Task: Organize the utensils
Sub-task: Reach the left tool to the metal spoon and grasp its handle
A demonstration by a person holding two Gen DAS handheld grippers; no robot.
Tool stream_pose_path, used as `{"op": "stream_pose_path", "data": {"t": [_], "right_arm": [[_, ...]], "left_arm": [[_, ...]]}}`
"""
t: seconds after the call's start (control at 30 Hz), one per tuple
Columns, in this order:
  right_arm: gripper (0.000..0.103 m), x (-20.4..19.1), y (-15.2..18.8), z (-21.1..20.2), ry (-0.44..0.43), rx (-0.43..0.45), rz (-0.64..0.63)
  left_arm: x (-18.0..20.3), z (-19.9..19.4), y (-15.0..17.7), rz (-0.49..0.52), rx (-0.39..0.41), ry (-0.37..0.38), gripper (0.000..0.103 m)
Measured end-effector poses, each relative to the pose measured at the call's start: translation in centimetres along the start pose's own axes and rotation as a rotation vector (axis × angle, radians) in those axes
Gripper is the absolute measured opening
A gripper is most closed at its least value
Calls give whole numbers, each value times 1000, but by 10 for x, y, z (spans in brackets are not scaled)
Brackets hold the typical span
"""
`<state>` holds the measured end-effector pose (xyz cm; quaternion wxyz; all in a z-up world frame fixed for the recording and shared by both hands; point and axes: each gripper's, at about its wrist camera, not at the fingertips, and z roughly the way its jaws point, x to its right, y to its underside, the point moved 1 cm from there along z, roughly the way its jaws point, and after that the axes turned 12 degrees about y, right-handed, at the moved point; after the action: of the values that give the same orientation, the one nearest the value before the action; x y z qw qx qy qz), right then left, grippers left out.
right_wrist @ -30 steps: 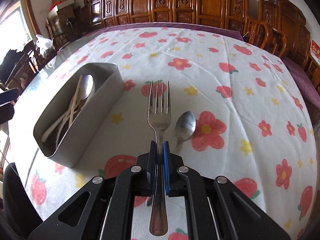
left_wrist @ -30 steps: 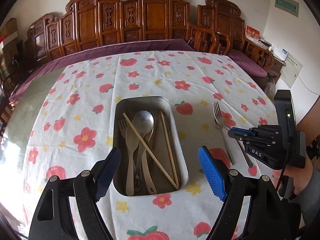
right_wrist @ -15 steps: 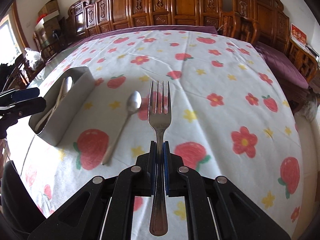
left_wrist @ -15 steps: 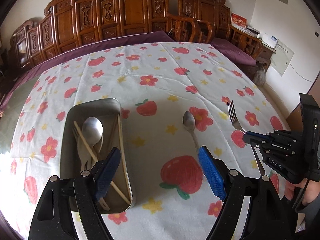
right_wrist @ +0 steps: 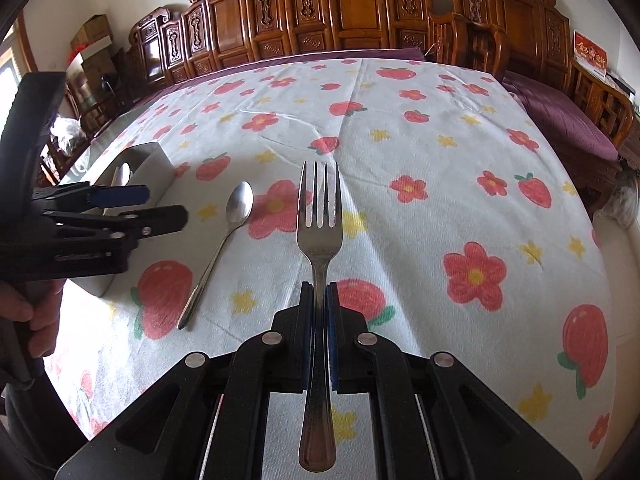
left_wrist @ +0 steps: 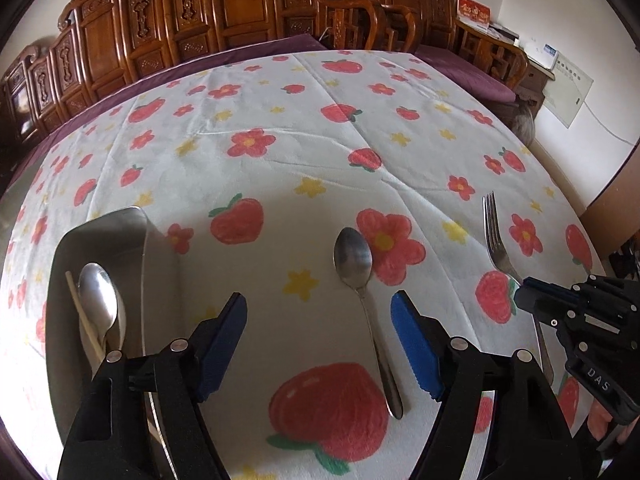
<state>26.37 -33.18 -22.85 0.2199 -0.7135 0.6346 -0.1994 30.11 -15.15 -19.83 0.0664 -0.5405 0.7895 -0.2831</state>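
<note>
My right gripper (right_wrist: 319, 300) is shut on a steel fork (right_wrist: 319, 216), held level above the tablecloth, tines pointing away; it shows in the left wrist view (left_wrist: 520, 300) at the right with the fork (left_wrist: 494, 236). My left gripper (left_wrist: 318, 320) is open and empty, its blue pads either side of a steel spoon (left_wrist: 354, 258) lying on the cloth; the spoon (right_wrist: 239, 204) and left gripper (right_wrist: 160, 206) also show in the right wrist view. A metal tray (left_wrist: 100, 226) at the left holds a spoon (left_wrist: 98, 304), chopsticks and other utensils.
The round table carries a white cloth (left_wrist: 280, 128) printed with flowers and strawberries. Carved wooden chairs (right_wrist: 352, 12) ring the far side. The tray (right_wrist: 150, 162) stands left of the spoon in the right wrist view.
My left gripper has swung right from over the tray until it straddles the loose spoon. My right gripper has carried the fork away to the right, still shut on it.
</note>
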Motion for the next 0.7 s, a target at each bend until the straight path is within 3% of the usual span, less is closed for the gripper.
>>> {"op": "stream_pose_path", "data": {"t": [0.4, 0.7], "right_arm": [[8, 12, 4, 13, -14, -12, 27], [8, 19, 5, 10, -17, -2, 37]], "left_arm": [[8, 51, -19, -3, -45, -20, 61], [10, 62, -22, -8, -46, -41, 46]]}}
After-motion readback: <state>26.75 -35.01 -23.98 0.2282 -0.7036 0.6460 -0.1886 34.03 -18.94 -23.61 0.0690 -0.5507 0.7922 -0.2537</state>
